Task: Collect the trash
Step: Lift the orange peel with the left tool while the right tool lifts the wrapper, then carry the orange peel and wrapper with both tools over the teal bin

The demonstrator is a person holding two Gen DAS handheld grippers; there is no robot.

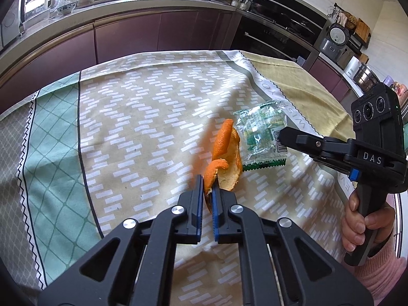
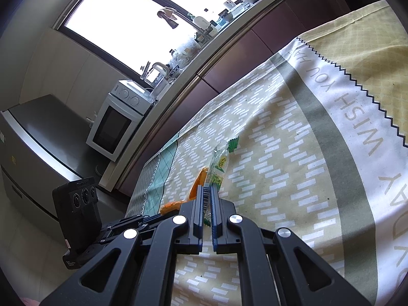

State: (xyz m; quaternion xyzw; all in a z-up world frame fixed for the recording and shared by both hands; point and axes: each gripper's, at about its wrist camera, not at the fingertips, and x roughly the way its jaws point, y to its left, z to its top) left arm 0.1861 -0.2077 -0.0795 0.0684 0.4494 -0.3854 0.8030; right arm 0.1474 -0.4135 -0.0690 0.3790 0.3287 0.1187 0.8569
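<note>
Both pieces of trash are now gripped, but neither has been carried away, and no bin shows in either view. As I judge it, the picking up is done and the carrying to a bin is what is left.

In the left wrist view, the left gripper (image 1: pixel 207 188) sits at the lower centre of the frame, its jaws closed on the near end of the orange peel (image 1: pixel 227 158). The rest of the peel stands up from the tablecloth (image 1: pixel 142 117), just left of the green wrapper (image 1: pixel 262 137).

In the right wrist view, the right gripper (image 2: pixel 207 197) is at the lower centre, jaws shut tight on the barcode edge of the wrapper, which stands on its edge and runs toward the middle of the frame. The peel shows just to its left.

The left gripper points steeply down to the table. The right one comes in from the right edge of the left view, more flat, with a hand (image 1: pixel 362 224) in a pink sleeve around its handle. The two gripper tips are near each other.
</note>
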